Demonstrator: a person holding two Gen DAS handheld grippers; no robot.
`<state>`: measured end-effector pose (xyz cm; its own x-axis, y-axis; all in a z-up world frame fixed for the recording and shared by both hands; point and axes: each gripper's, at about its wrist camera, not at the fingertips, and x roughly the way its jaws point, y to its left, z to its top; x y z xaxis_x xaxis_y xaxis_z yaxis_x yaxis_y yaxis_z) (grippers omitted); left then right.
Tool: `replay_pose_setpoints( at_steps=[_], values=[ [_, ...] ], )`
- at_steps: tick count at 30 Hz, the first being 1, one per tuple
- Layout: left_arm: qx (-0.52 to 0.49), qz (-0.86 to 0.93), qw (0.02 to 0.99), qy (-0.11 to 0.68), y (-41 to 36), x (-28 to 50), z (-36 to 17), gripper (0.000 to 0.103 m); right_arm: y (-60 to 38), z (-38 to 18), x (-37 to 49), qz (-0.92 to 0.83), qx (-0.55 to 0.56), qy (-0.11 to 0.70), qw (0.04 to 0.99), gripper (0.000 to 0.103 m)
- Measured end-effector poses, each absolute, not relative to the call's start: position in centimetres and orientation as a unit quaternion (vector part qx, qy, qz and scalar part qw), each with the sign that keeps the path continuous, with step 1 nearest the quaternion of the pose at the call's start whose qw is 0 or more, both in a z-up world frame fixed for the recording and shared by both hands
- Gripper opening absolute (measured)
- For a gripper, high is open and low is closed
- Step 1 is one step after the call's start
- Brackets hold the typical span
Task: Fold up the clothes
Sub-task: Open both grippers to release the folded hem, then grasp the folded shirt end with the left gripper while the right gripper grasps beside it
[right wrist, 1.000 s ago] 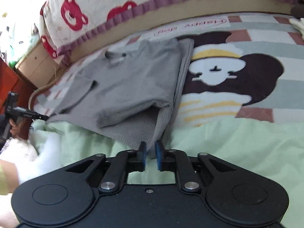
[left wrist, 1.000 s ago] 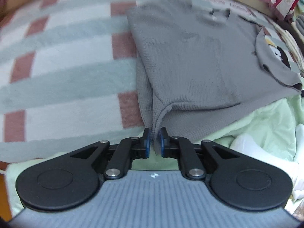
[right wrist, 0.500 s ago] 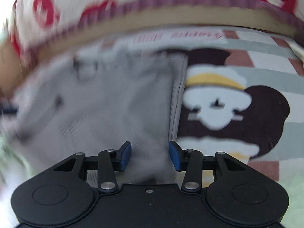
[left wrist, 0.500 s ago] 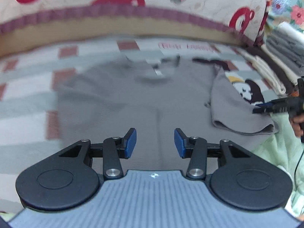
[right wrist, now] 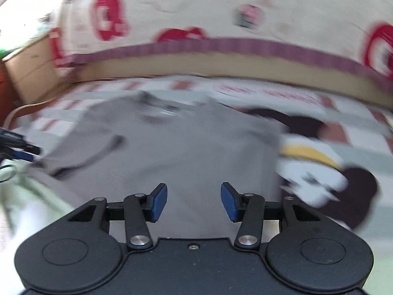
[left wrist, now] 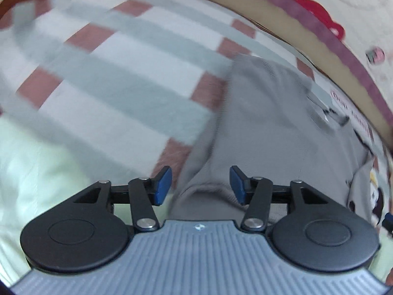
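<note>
A grey knit shirt lies folded on a checked blanket, its collar toward the headboard. My left gripper hovers over the shirt's near left corner, jaws opening, blue pads clear of the cloth below. In the right wrist view the same grey shirt fills the middle, blurred. My right gripper hangs above its lower half, jaws opening with nothing pinched between them. The left gripper's fingers show at the left edge beside a folded sleeve.
A pale quilt with red prints and a purple border runs along the back. A cartoon print on the blanket lies right of the shirt. Light green bedding covers the near side. A cardboard box stands at the far left.
Both grippers let go of the shirt's hem and opened wide. The right one swung over the shirt's middle; the left one swung away and rolled back over the near left corner.
</note>
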<state>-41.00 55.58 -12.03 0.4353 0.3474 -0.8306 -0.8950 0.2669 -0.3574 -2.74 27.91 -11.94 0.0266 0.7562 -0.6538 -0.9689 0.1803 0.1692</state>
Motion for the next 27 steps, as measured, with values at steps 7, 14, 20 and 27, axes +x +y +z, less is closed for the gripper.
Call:
replay_pose_setpoints(
  at_steps=[7,14,20,27],
  values=[
    [-0.465,0.427,0.697,0.341,56.5,-40.7,-14.0,0.068,36.5,-11.3,-12.2,0.724,-0.186,0.308,0.589,0.055],
    [-0.516,0.395,0.699,0.297,56.8,-41.3,-15.1,0.04,42.0,-11.6,-22.8,0.799,-0.316,0.203,0.469,0.065],
    [-0.533,0.377,0.717,0.244,57.0,-41.6,-14.6,0.015,44.3,-13.1,-26.9,0.798,-0.381,0.176,0.433,0.066],
    [-0.549,0.347,0.734,0.2,57.1,-41.8,-13.4,0.014,44.8,-14.6,-31.2,0.741,-0.438,0.104,0.498,0.07]
  ],
)
